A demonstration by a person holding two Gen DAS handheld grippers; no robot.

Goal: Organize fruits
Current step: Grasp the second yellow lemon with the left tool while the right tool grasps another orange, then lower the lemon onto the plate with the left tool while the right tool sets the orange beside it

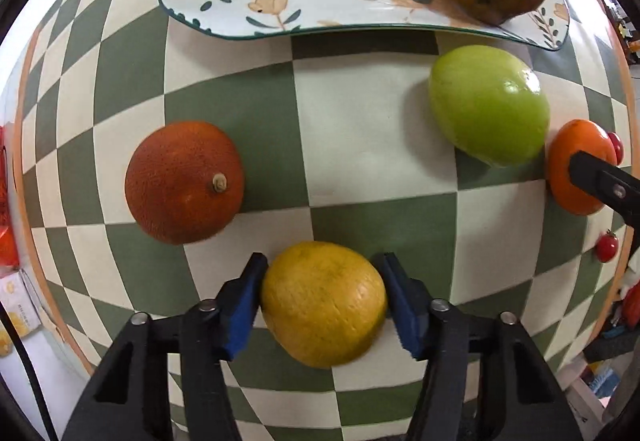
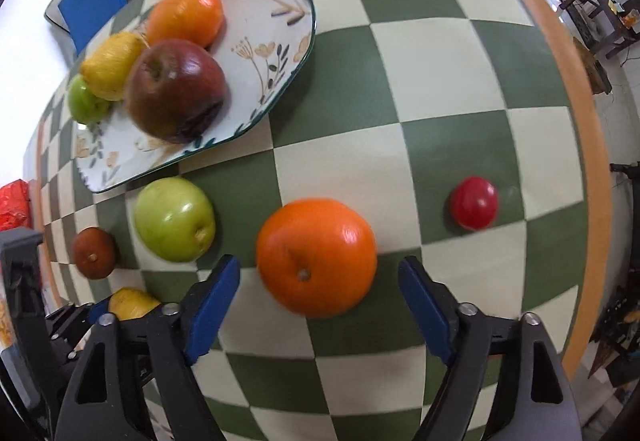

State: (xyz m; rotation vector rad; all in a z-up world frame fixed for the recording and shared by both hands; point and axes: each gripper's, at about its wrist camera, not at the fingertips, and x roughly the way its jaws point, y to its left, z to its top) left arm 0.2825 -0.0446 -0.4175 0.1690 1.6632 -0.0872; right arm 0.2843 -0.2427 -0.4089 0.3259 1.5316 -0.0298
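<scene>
plate – far-left, holds apple | orange – centre | tomato – right

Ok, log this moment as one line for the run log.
left tool: shut on yellow citrus | right tool: open around orange | plate: four fruits

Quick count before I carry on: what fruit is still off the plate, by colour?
Yellow fruit: 1
Orange fruit: 1
Green fruit: 1
Rusty brown fruit: 1
Red: 2, the small red fruit and the cherry tomato
Total: 6
</scene>
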